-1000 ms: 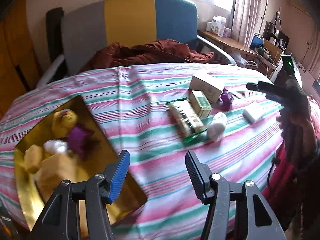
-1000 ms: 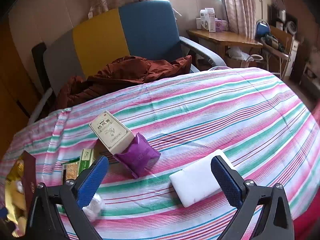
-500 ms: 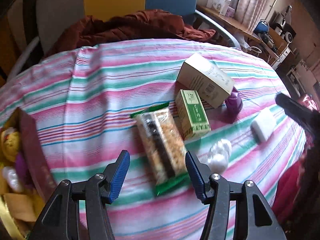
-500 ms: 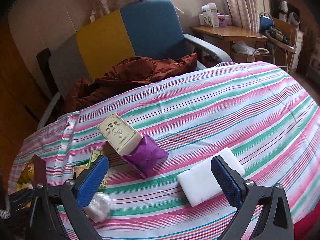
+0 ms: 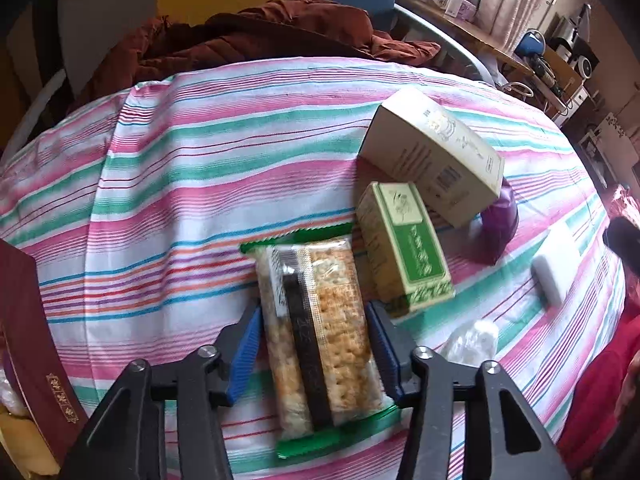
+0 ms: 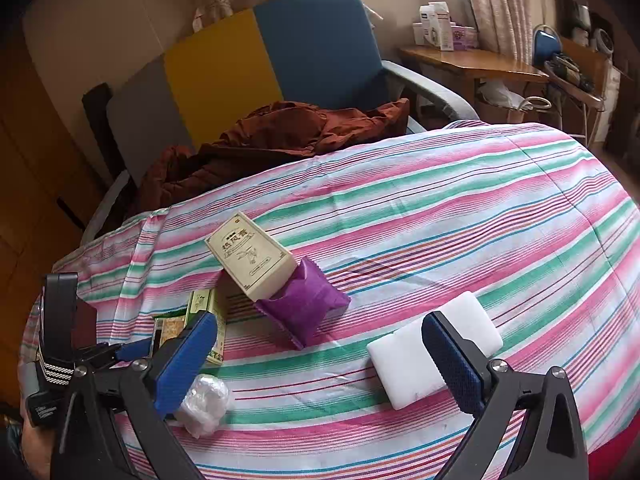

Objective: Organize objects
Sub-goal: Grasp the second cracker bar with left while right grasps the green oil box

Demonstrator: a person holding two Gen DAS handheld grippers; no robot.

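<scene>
A clear pack of crackers (image 5: pixel 320 320) with green ends lies on the striped tablecloth (image 5: pixel 200 184). My left gripper (image 5: pixel 312 316) points down over it, its jaws closing, and both blue pads touch the pack's long sides. To the right lie a green box (image 5: pixel 404 248), a beige box (image 5: pixel 432 156) leaning on a purple packet (image 5: pixel 500 224), a white block (image 5: pixel 554 272) and a plastic-wrapped white ball (image 5: pixel 474 340). My right gripper (image 6: pixel 316 326) hovers open, with the white block (image 6: pixel 400 360) under its right finger. Nothing is between its pads.
A dark red box (image 5: pixel 28 328) with several things inside stands at the table's left edge. Behind the table is a grey, yellow and blue armchair (image 6: pixel 280 52) with a brown jacket (image 6: pixel 280 136). A wooden desk (image 6: pixel 472 64) stands at the back right.
My left gripper moved right from the dark red box and came down over the cracker pack. Its jaws narrowed onto the pack's sides. The right gripper stayed in place, open.
</scene>
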